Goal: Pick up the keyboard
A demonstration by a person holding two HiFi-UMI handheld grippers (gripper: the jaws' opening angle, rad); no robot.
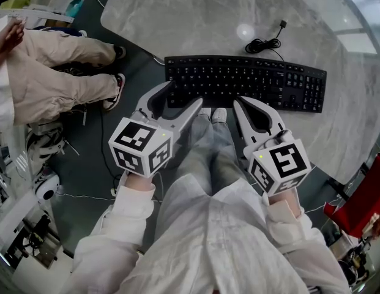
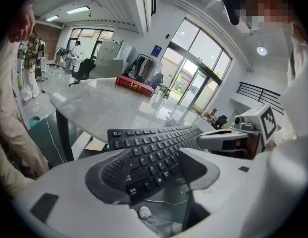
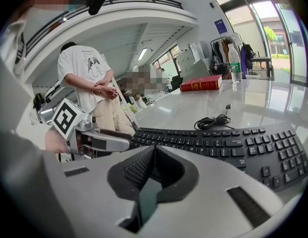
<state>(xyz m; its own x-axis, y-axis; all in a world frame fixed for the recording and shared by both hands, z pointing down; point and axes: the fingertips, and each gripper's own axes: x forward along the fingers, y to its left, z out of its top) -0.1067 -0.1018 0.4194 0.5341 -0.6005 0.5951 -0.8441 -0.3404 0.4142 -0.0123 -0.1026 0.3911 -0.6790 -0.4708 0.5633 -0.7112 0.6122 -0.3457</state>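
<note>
The left gripper (image 1: 183, 95) has its fingers (image 2: 113, 173) spread apart, with the near left corner of the black keyboard (image 1: 251, 81) between them but not clamped. The right gripper (image 1: 243, 106) has its fingers (image 3: 139, 170) closed together on nothing, their tips just beside the keyboard's near edge. The keyboard lies flat along the near edge of the marble counter (image 1: 196, 17), with its coiled cable (image 1: 263, 43) just behind it, toward the counter's middle.
</note>
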